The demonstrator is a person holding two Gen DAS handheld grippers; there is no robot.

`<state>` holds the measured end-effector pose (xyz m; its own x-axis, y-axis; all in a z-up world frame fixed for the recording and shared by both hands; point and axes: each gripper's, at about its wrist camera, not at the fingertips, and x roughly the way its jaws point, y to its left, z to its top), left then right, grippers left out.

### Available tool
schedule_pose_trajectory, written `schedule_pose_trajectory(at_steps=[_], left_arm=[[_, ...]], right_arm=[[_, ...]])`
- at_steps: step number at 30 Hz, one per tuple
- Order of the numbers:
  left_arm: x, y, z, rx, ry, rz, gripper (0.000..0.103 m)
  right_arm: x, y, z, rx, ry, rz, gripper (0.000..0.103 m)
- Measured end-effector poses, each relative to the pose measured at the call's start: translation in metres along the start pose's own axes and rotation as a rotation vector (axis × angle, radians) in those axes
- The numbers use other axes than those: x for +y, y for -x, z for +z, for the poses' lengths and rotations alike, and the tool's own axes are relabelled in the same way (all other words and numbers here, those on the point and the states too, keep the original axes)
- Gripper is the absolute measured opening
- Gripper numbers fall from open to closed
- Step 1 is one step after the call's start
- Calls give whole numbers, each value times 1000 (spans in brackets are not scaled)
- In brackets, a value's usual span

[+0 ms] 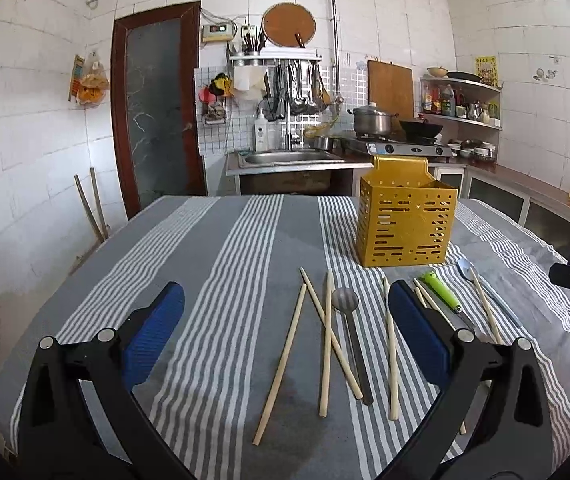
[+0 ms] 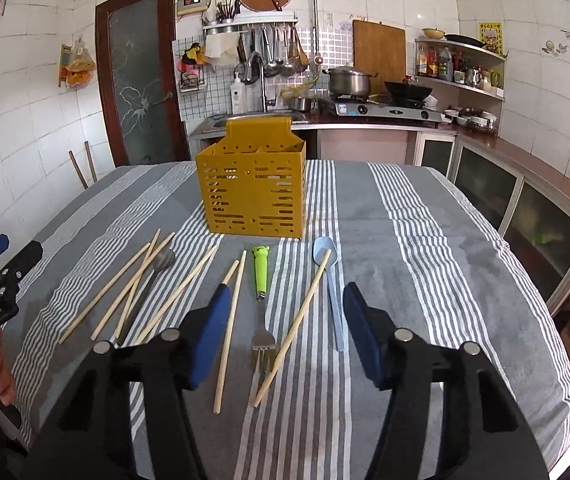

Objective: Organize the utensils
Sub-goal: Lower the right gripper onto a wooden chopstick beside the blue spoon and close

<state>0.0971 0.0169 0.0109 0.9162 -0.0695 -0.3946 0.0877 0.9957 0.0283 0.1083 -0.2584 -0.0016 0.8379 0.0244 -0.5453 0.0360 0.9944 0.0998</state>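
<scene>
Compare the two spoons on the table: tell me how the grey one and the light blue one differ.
The grey spoon is dark, with a rounded bowl; the light blue spoon is pale, with a squarer, scoop-like bowl. The grey spoon lies left of the yellow caddy among crossing chopsticks; the light blue spoon lies to the right, with a single chopstick crossing it. Both lie flat on the striped cloth, bowls toward the caddy, untouched by either gripper.

Open left tongs [image 1: 285, 320] hover over chopsticks [image 1: 281, 364] and a grey spoon [image 1: 349, 320] on the striped table [image 1: 225, 260]; yellow caddy [image 1: 405, 224] behind.
</scene>
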Motion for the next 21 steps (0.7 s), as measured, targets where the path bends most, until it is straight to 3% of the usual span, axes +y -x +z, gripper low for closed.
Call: schedule_pose_trajectory(at_steps=[7, 10, 13, 21], left_arm=[[-2, -22, -1, 64, -1, -19, 98], [-5, -32, 0, 88, -8, -34, 98], [-7, -45, 1, 112, -14, -42, 98], [-20, -81, 2, 209, -47, -77, 77]], right_arm=[[-1, -18, 4, 26, 4, -2, 56], [-2, -31, 3, 56, 7, 17, 46], [-2, -43, 2, 82, 8, 26, 44], [-7, -76, 3, 138, -7, 38, 41]])
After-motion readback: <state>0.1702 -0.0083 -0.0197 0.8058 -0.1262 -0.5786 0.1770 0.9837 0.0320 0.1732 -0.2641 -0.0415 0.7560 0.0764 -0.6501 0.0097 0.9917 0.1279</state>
